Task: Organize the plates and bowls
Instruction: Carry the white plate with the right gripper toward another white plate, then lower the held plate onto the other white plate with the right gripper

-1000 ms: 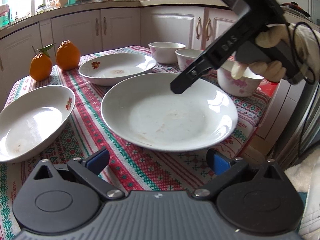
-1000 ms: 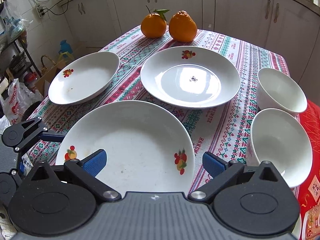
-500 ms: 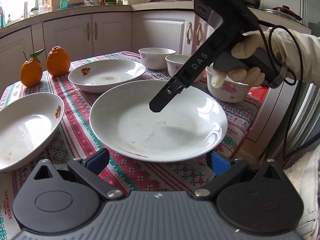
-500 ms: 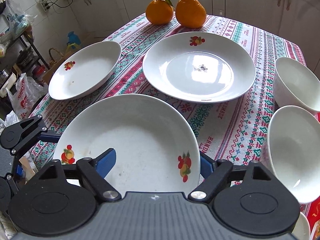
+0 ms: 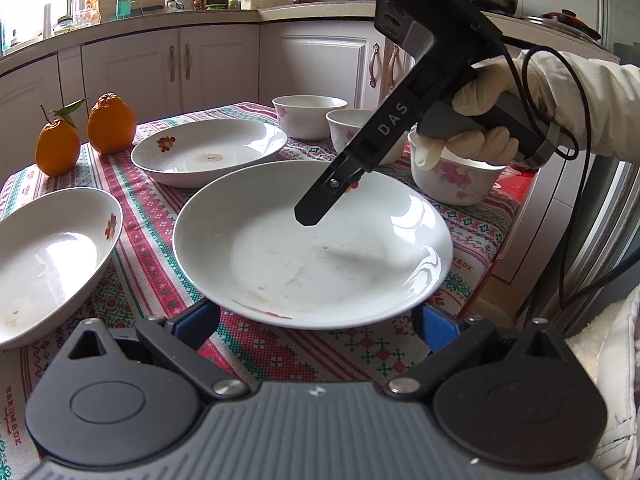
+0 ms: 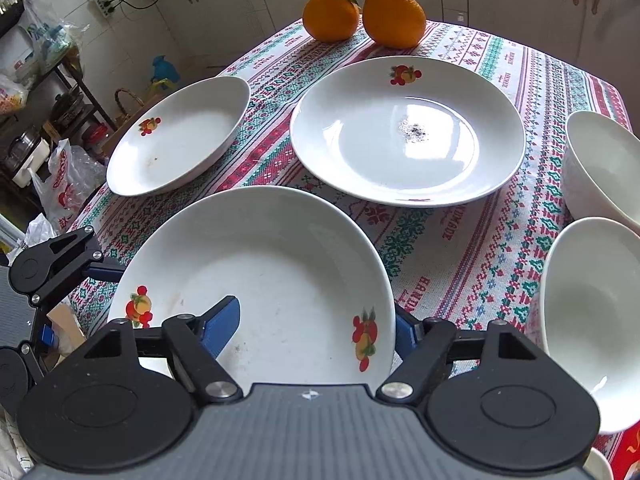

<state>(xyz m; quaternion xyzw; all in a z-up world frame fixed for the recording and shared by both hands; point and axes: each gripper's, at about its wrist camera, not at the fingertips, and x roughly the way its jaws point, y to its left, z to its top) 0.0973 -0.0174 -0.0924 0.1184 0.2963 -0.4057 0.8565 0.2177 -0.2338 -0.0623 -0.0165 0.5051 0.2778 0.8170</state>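
I hold one gripper in each hand over the table with the stripy cloth, and the big plate closest to me is the thing I want now. My right gripper has just been closing, and the edge of the big plate is in between its two blue pads: one pad sits over the inside of the plate and the other one peeks out from under the rim. They are about half shut and I cannot tell for sure if they are pressing on the rim yet. My left gripper waits wide open at the other side of the big plate, its pads on either side of that rim, not touching and holding nothing. Behind the big plate sits a second plate, to the left of it a third plate, and to the right of it are the bowls. Two oranges sit far behind it. To do this well I think I should squeeze gently until the rim is snug, then lift slowly and keep the big plate flat so it does not slip, and set it softly on the second plate, away from the bowls
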